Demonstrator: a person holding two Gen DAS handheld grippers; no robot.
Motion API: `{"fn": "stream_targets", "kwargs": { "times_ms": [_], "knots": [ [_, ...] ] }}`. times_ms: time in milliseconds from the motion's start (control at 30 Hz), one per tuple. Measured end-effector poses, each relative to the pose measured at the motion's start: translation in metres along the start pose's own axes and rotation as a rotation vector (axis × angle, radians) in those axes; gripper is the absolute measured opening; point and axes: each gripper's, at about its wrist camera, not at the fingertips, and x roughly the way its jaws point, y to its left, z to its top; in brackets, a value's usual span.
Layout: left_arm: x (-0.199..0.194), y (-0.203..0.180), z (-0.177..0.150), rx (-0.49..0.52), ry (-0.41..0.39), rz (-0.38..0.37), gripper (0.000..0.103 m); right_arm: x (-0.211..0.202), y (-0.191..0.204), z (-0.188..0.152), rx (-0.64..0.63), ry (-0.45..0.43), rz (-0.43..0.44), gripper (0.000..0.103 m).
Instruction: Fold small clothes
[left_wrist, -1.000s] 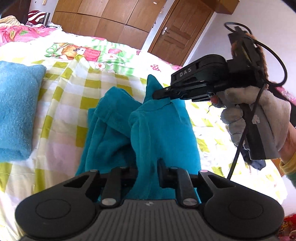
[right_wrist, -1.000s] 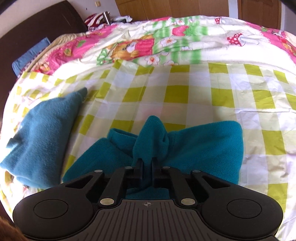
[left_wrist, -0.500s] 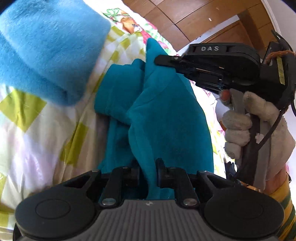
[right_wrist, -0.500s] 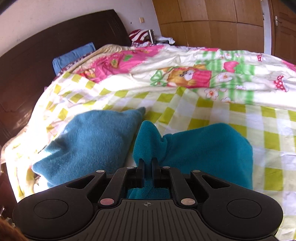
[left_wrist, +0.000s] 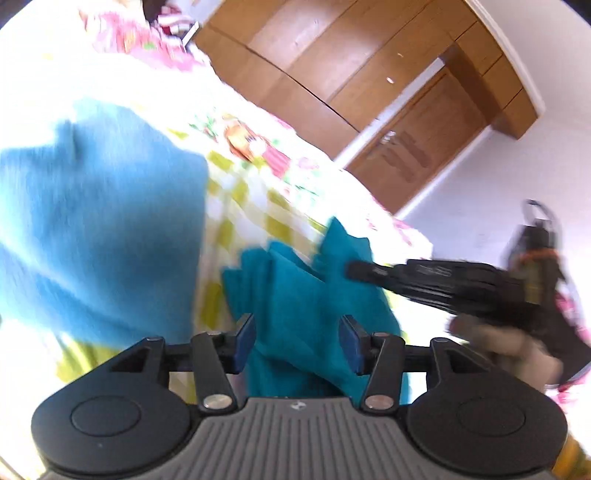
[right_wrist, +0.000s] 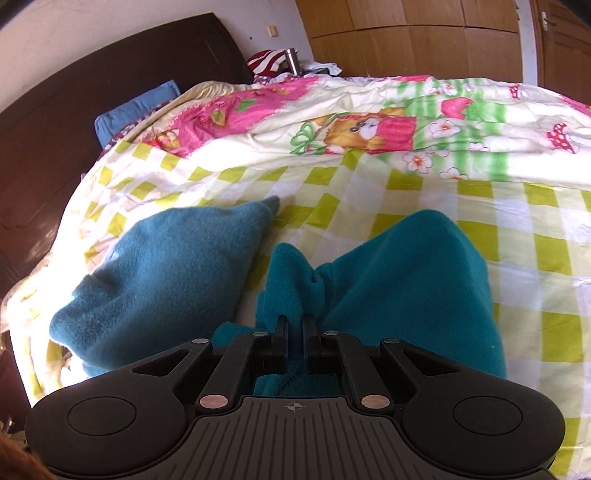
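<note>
Angling down, right gripper (right_wrist: 294, 332) pinches the teal garment (right_wrist: 406, 280); left gripper's (left_wrist: 297, 343) jaws just opened around it.

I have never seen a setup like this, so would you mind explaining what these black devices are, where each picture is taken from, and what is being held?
No robot here: a person holds a hand-held gripper in each hand, each with a fisheye camera looking along its two fingers.

In the left wrist view, the left hand-held gripper has just been opening. Its blue pads stand apart with the teal garment between them, no longer pinched. The right tool and the gloved hand holding it show at the right.

In the right wrist view, the right hand-held gripper is clamped on a bunch of that garment.

Both work over a bed with a checked quilt. A second, lighter blue cloth lies beside the garment.
</note>
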Motion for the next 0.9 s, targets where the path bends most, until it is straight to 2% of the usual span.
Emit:
{"fn": "stream_targets", "kwargs": {
  "times_ms": [67,133,167,200,233,300,467,567,667,733,833,900],
  "knots": [
    [0.026,-0.016,0.005,0.106,-0.014,0.102,0.06,-0.013,-0.004,0.0,0.008,-0.029,0.008,0.007],
    [0.058,-0.027,0.003,0.179,0.02,0.175,0.048,-0.02,-0.004,0.0,0.005,-0.047,0.023,0.007],
    [0.078,-0.025,0.001,0.188,0.066,0.203,0.043,-0.022,-0.003,0.0,0.001,-0.049,0.032,0.007],
    [0.095,-0.022,-0.003,0.176,0.124,0.211,0.035,-0.023,-0.001,0.001,-0.006,-0.05,0.042,0.007],
    [0.109,-0.02,-0.011,0.163,0.16,0.218,0.035,-0.023,0.0,0.001,-0.011,-0.051,0.052,0.007],
    [0.119,-0.023,-0.021,0.189,0.161,0.246,0.035,-0.02,0.005,0.001,-0.022,-0.043,0.072,0.007],
    [0.127,-0.029,-0.025,0.174,0.165,0.211,0.033,0.004,0.029,-0.008,-0.05,0.002,0.122,0.007],
    [0.118,-0.013,-0.023,0.104,0.169,0.18,0.034,0.021,0.04,-0.014,-0.082,0.022,0.109,0.007],
    [0.095,0.004,-0.027,0.015,0.183,0.139,0.038,0.051,0.026,-0.026,-0.075,0.067,0.019,0.008],
    [0.068,0.011,-0.031,-0.035,0.166,0.126,0.04,0.064,0.014,-0.035,-0.074,0.075,0.001,0.008],
    [0.024,-0.002,-0.037,0.007,0.102,0.161,0.043,0.064,0.012,-0.033,-0.017,0.06,0.011,0.008],
    [0.005,-0.021,-0.044,0.047,0.072,0.108,0.046,0.065,0.013,-0.027,0.018,0.05,0.014,0.008]
  ]
}}
